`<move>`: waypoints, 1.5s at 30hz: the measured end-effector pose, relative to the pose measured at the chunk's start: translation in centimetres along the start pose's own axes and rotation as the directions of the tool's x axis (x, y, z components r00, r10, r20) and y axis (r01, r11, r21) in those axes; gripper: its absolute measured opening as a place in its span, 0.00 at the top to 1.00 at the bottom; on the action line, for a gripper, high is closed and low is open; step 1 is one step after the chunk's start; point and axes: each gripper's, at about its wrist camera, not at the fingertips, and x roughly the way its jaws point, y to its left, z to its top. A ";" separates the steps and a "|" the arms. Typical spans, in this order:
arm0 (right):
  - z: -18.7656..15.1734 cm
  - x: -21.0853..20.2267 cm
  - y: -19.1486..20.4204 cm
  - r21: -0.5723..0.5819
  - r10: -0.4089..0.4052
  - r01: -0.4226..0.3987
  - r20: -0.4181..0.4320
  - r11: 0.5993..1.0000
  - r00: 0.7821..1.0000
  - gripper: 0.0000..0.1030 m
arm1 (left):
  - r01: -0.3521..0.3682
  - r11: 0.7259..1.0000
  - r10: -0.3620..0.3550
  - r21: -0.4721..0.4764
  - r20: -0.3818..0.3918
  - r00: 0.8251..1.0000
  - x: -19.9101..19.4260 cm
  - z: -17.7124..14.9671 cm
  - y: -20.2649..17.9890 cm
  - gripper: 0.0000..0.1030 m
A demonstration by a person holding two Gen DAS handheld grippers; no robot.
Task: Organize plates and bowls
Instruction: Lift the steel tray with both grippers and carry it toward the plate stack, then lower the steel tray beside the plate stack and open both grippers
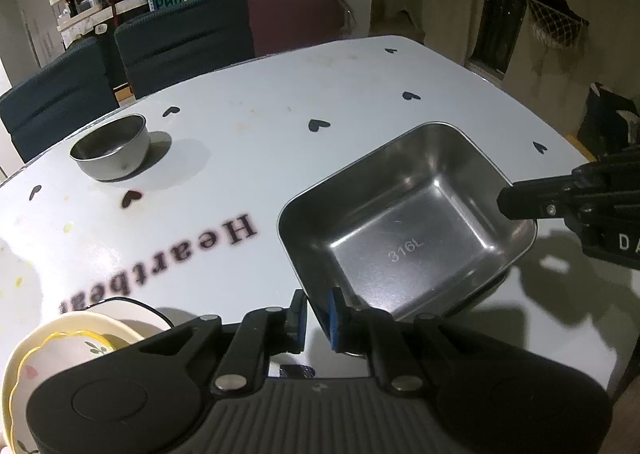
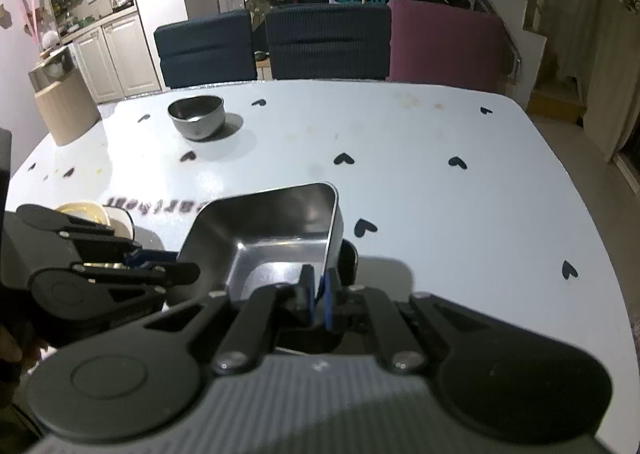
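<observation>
Rect. steel tray [image 1: 404, 222] (stamped 316L): on white table [image 1: 360, 94], near edge. Right tongs [image 2: 319, 300] clamp its rim; left tongs [image 1: 316, 320] narrow, pads seemingly off the corner. Round steel bowl [image 1: 112, 150] far left; ceramic plates [image 1: 76, 346] stacked nearby.

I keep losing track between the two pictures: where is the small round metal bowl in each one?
Left wrist view: the small round metal bowl sits upper left, near the table's far edge, left of the square steel tray.
Right wrist view: the bowl sits upper left of centre, beyond the tray.
Shared landmark: the black "Heartbeat" lettering printed on the table, lying between bowl and tray in both.
</observation>
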 end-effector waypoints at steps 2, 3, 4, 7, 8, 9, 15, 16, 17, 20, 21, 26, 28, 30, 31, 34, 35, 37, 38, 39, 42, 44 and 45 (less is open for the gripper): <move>-0.1 0.3 0.0 -0.005 -0.009 0.009 -0.011 1.000 1.000 0.94 | 0.000 1.000 0.000 0.005 -0.004 1.000 0.1 -0.1 -0.1 0.88; -0.1 0.3 0.0 -0.007 -0.014 0.014 -0.017 1.000 1.000 0.94 | 0.001 1.000 -0.001 0.007 -0.007 1.000 0.2 -0.1 -0.2 0.88; -0.1 0.5 0.1 -0.010 -0.019 0.019 -0.023 1.000 1.000 0.94 | 0.001 1.000 -0.001 0.010 -0.008 1.000 0.2 -0.1 -0.2 0.88; -0.2 1.0 0.2 -0.022 -0.037 0.036 -0.046 0.999 0.998 0.94 | 0.001 1.000 -0.001 0.018 -0.015 1.000 0.3 -0.2 -0.5 0.88; -0.2 1.2 0.2 -0.027 -0.043 0.042 -0.053 0.999 0.998 0.94 | 0.001 1.000 -0.001 0.020 -0.017 1.000 0.4 -0.3 -0.5 0.89; -0.3 1.4 0.2 -0.031 -0.048 0.046 -0.060 0.998 0.997 0.94 | 0.001 1.000 -0.001 0.022 -0.019 1.000 0.4 -0.3 -0.6 0.89; -0.4 2.3 0.5 -0.056 -0.075 0.070 -0.096 0.996 0.993 0.94 | 0.003 1.000 -0.003 0.028 -0.018 1.000 0.4 -0.3 -0.5 0.89; -0.5 2.4 0.6 -0.059 -0.078 0.073 -0.101 0.996 0.992 0.94 | 0.005 0.999 -0.004 0.033 -0.018 1.000 0.4 -0.3 -0.5 0.89; -0.6 2.5 0.6 -0.062 -0.081 0.075 -0.107 0.995 0.991 0.94 | 0.007 0.999 -0.007 0.040 -0.018 1.000 0.4 -0.3 -0.5 0.88; -0.6 2.9 0.6 -0.073 -0.091 0.082 -0.125 0.994 0.988 0.94 | 0.013 0.998 -0.012 0.059 -0.019 1.000 0.4 -0.3 -0.6 0.87; -0.6 3.1 0.7 -0.081 -0.096 0.086 -0.130 0.993 0.987 0.94 | 0.015 0.998 -0.014 0.062 -0.019 1.000 0.4 -0.3 -0.5 0.86; -1.0 3.8 1.5 -0.138 -0.132 0.112 -0.144 0.984 0.981 0.93 | 0.013 0.998 -0.012 0.066 -0.026 1.000 0.5 -0.2 -0.6 0.86; -1.1 4.1 1.7 -0.153 -0.143 0.119 -0.155 0.981 0.978 0.92 | 0.014 0.998 -0.012 0.065 -0.032 0.999 0.6 -0.2 -0.6 0.85; -1.2 4.4 1.7 -0.167 -0.156 0.129 -0.164 0.978 0.974 0.91 | 0.015 0.998 -0.012 0.057 -0.038 0.999 0.7 -0.2 -0.5 0.83; -1.2 4.5 1.7 -0.165 -0.155 0.127 -0.169 0.978 0.973 0.90 | 0.019 0.999 -0.017 0.051 -0.041 0.999 0.8 -0.2 -0.4 0.83; -1.1 4.7 1.2 -0.145 -0.145 0.119 -0.180 0.982 0.973 0.86 | 0.033 0.999 -0.032 0.028 -0.047 0.998 0.9 -0.2 0.0 0.83; -1.1 4.7 0.9 -0.132 -0.137 0.114 -0.184 0.985 0.973 0.85 | 0.041 0.999 -0.040 0.016 -0.049 0.998 0.9 -0.1 0.2 0.83; -1.0 4.8 0.3 -0.106 -0.119 0.100 -0.189 0.989 0.975 0.84 | 0.054 0.999 -0.054 -0.002 -0.048 0.997 0.9 -0.1 0.4 0.83; -1.0 4.8 0.2 -0.095 -0.113 0.096 -0.189 0.991 0.975 0.84 | 0.058 0.998 -0.058 -0.006 -0.047 0.997 1.0 -0.1 0.5 0.83; -0.9 4.9 0.0 -0.086 -0.109 0.094 -0.189 0.992 0.976 0.84 | 0.058 0.998 -0.058 -0.007 -0.045 0.997 1.0 0.0 0.5 0.83; -0.7 5.0 -0.6 -0.052 -0.097 0.089 -0.186 0.995 0.978 0.84 | 0.061 0.998 -0.062 -0.012 -0.042 0.997 1.1 0.1 0.4 0.83; -0.5 5.2 -1.0 -0.032 -0.089 0.084 -0.184 0.996 0.979 0.84 | 0.065 0.998 -0.065 -0.020 -0.039 0.997 1.2 0.3 0.4 0.83; -0.5 5.1 -1.2 -0.021 -0.085 0.083 -0.182 0.996 0.980 0.84 | 0.066 0.998 -0.067 -0.024 -0.038 0.997 1.3 0.5 0.4 0.83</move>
